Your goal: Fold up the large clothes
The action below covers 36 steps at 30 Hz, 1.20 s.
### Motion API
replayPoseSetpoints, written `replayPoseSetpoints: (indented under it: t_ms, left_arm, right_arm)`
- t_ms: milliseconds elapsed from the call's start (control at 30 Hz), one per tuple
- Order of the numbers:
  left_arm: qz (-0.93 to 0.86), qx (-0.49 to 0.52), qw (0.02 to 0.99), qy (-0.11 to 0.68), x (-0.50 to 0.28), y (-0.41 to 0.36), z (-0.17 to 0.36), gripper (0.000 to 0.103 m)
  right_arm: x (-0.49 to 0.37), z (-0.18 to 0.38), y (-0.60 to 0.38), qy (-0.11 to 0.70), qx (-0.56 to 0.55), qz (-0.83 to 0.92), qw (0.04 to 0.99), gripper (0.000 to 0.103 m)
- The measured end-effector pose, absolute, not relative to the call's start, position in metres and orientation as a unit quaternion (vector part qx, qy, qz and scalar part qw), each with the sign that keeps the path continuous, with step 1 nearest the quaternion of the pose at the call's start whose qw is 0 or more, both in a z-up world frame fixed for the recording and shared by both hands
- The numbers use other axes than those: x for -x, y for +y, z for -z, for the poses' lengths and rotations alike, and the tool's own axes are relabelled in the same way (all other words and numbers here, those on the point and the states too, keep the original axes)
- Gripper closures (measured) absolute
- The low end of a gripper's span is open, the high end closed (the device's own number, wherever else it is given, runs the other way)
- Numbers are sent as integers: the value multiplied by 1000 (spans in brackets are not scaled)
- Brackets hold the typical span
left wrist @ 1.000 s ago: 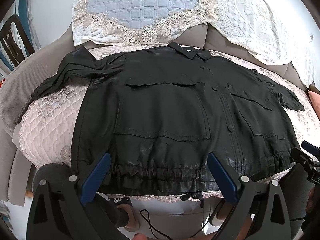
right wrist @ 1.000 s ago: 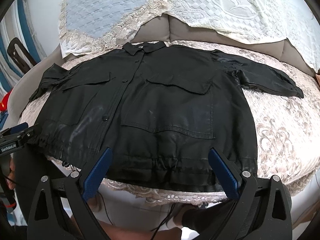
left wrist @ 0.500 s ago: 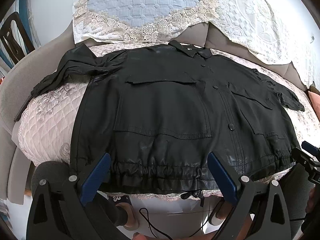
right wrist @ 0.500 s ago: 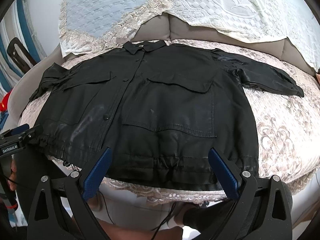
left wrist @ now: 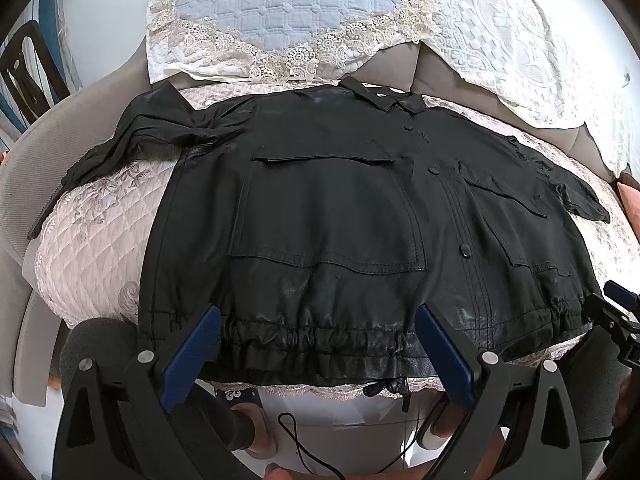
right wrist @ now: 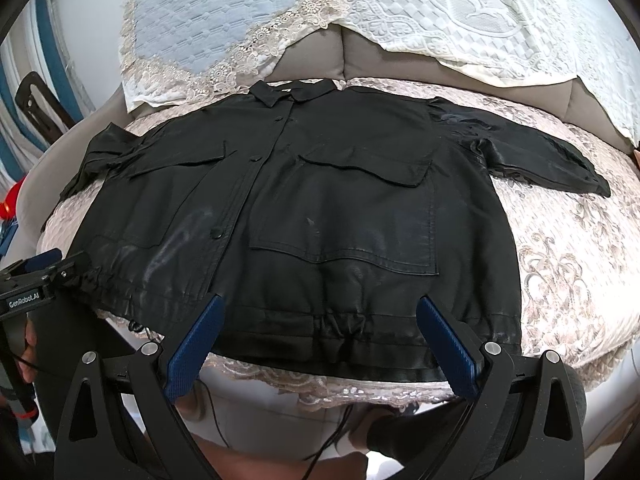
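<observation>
- Black jacket (left wrist: 332,216) (right wrist: 320,208): leather-like sheen, laid flat and front side up on a sofa seat covered by a pale quilted cover (left wrist: 92,240) (right wrist: 560,248).
- Collar (left wrist: 380,98) lies toward the back edge of the seat, just below the sofa backrest; the front is buttoned, with a row of dark buttons (left wrist: 466,249) running down the placket.
- Two large patch pockets with flaps, one on each side of the placket; the pocket (left wrist: 328,208) nearest the left wrist camera is smooth with a slight sag at its bottom seam.
- Hem (left wrist: 312,340) is gathered on a drawstring, puckered, and lies along the front edge of the seat; a cord end (left wrist: 384,388) hangs over the lace trim.
- Sleeves spread outward: one (left wrist: 132,144) is bunched and creased toward the left edge of the seat, the other (right wrist: 540,160) lies straighter toward the right edge.
- Lace-edged covers (left wrist: 280,12) drape the backrest behind the collar.
- Left gripper (left wrist: 318,356): jaws wide apart, nothing between them; the blue pads (left wrist: 192,356) sit over the gathered hem on the garment's left half, contact with cloth cannot be told.
- Right gripper (right wrist: 320,348): jaws wide apart, empty; they frame the hem's drawstring knot on the right half, at the front edge of the seat.
- Each gripper shows at the margin of the other's view, near the outer hem corners.
</observation>
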State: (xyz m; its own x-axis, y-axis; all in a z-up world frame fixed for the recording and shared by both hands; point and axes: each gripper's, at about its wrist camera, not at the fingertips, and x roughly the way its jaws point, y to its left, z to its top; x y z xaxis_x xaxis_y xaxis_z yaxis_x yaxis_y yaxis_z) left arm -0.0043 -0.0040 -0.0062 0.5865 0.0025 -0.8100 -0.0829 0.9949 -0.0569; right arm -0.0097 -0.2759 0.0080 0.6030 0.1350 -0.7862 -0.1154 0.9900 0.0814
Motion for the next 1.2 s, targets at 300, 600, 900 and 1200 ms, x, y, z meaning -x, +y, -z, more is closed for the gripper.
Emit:
replayPoseSetpoints:
  t_ms: [300,600,900,1200]
  left_arm:
    - [-22,46,889,455,4,-5,7,4]
    - [-22,44,888,456,4,-7,8,4]
    - [-24,41,887,459,4,-7,10,4]
    - [-21,49,887,459,2,-5,11,4]
  right_arm:
    - [9,-8,-275,439,-11,-70,896,6]
    - [9,-9,-272,440,-11,-71,895,6]
    - [7,-8,-272,443,-9,-72,894,6]
    - [5,-10,-270,440,-7,-74,895,6]
